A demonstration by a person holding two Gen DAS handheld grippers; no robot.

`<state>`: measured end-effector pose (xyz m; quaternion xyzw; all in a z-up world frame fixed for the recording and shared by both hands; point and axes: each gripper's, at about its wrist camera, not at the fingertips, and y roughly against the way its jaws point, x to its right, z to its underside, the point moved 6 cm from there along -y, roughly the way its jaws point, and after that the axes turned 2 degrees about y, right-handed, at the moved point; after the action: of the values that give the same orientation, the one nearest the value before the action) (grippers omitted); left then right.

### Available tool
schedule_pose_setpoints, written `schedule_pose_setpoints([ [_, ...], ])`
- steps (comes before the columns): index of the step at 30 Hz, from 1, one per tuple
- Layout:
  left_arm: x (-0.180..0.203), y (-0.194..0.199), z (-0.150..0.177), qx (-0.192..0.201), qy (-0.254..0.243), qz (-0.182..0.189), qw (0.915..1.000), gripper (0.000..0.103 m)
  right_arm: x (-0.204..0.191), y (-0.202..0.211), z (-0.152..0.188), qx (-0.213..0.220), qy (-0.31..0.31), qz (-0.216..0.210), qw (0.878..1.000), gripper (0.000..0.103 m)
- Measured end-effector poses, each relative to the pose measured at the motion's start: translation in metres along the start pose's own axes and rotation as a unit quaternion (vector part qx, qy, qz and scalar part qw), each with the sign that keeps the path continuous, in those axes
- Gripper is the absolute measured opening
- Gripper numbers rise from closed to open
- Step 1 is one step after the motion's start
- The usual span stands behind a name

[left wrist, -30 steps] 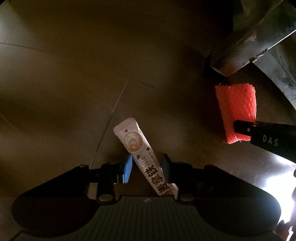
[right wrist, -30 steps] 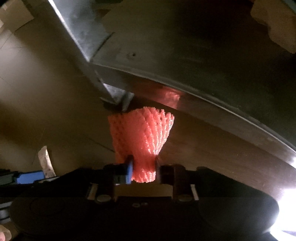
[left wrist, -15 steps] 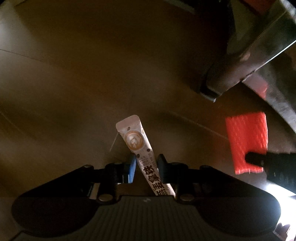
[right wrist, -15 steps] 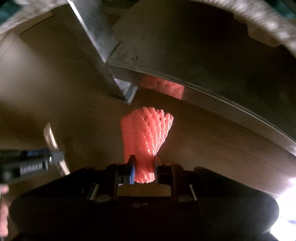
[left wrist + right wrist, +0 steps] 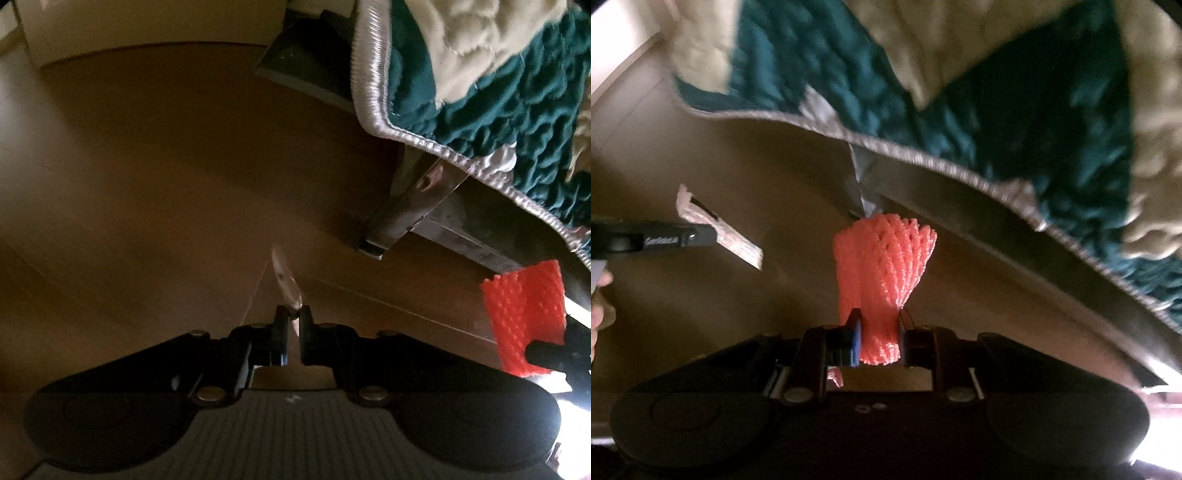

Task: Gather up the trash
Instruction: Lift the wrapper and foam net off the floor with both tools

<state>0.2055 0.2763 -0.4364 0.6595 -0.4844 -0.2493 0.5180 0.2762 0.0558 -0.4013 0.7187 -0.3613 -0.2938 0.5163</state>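
Note:
My left gripper is shut on a long white printed sachet, seen edge-on in the left wrist view and held above the brown floor. From the right wrist view the same sachet sticks out flat from the left gripper's finger at the left. My right gripper is shut on a red foam fruit net, which fans out above the pads. That net also shows at the right edge of the left wrist view.
A green and cream quilted cover with a silver hem hangs over a dark furniture frame on the right. Brown floor spreads below to the left. A pale wall base runs along the top. A person's hand shows at the left edge.
Both grippers have risen from the floor with their items. The sachet has turned from flat to edge-on as the left jaws closed on it. The quilted cover has come into view.

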Motion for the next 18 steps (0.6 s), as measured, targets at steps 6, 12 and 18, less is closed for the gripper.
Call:
schedule_pose_setpoints([
  [6, -0.009, -0.005, 0.001, -0.016, 0.035, 0.030, 0.9988, 0.005, -0.003, -0.001, 0.012, -0.022, -0.010, 0.005, 1.000, 0.018],
  [12, 0.000, -0.027, 0.002, -0.029, 0.013, 0.028, 0.9991, 0.005, -0.005, -0.018, 0.022, -0.053, 0.005, -0.011, 0.999, 0.018],
  [18, -0.006, -0.066, 0.003, -0.064, 0.013, 0.010, 0.9978, 0.009, -0.007, -0.042, 0.035, -0.073, -0.005, -0.027, 0.997, 0.018],
])
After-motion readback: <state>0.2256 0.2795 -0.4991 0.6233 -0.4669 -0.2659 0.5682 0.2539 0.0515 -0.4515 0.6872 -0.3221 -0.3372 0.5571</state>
